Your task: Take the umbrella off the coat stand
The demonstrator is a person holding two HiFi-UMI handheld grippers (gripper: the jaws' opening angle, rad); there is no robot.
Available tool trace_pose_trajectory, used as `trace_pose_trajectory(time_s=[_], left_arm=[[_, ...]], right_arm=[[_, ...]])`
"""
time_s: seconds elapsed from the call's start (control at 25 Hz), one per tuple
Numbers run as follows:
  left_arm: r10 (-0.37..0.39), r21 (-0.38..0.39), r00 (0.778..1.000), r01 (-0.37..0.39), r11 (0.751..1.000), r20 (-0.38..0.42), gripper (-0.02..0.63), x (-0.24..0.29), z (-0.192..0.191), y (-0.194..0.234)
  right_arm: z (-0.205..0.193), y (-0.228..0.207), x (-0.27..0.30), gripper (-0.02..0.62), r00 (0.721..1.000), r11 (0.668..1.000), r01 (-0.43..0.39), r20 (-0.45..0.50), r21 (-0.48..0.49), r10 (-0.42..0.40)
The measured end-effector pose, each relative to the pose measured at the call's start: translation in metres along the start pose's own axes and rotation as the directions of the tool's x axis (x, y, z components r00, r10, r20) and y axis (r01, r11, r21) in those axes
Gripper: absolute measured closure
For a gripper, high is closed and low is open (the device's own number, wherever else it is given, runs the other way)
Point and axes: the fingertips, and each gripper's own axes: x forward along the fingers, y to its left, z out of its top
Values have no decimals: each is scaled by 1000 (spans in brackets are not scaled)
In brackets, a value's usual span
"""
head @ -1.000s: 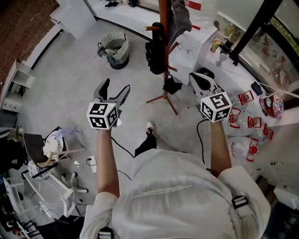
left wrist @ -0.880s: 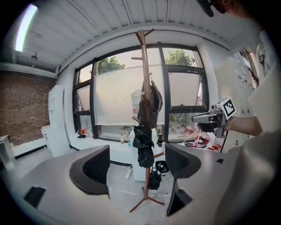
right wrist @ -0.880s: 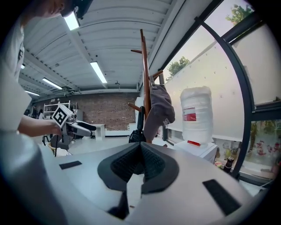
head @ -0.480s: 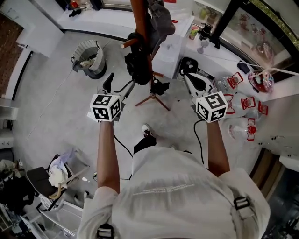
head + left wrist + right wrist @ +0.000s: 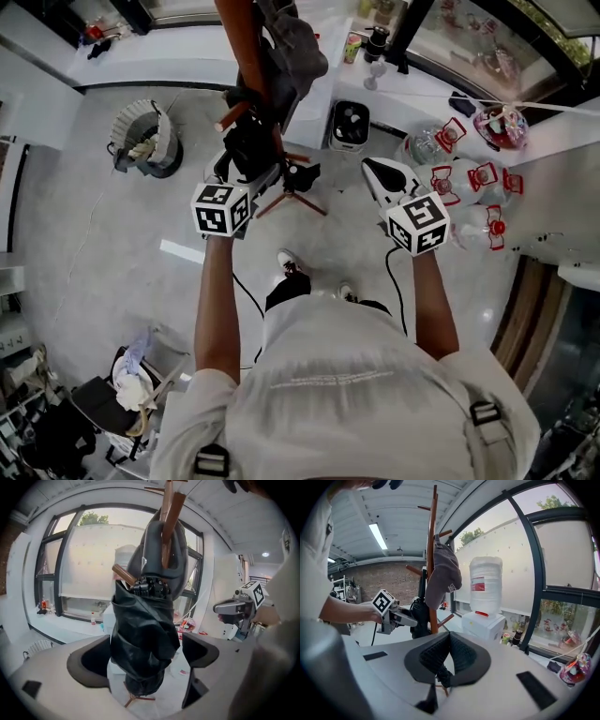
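Note:
A folded black umbrella hangs from a peg on the brown wooden coat stand. In the head view the umbrella shows beside the pole. My left gripper has just been opening its jaws. They now stand wide on either side of the umbrella's lower part, and the pads do not press on it. In the head view my left gripper is right at the umbrella. My right gripper is shut on nothing and hangs to the right of the stand.
A grey cap hangs higher on the stand. The stand's legs spread on the floor. A water dispenser stands behind it, several water bottles lie at the right, and a bin is at the left.
My left gripper has moved forward and to the right, up to the stand, and its jaws now flank the umbrella. The right gripper drifted slightly. The stand has come closer in the head view.

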Motion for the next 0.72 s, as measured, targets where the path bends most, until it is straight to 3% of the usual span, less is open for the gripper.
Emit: trace_pose_trajectory(time_s=[0.32,0.6,0.72], left_arm=[[-76,-19,997,76,997,-17,133,38,-7,-2],[-37,-47,998,40,998,56,140,48,-2,0],[0,-40,998,3,999,65,225,46,-2,4]], right_arm=[[-23,-13,-19,578,995,995,87,-49,44,-84],[-45,-23,-46,578,986,985,151,-79,81,-144],[-55,-31,-48,578,978,974,197,-96,112,-187]])
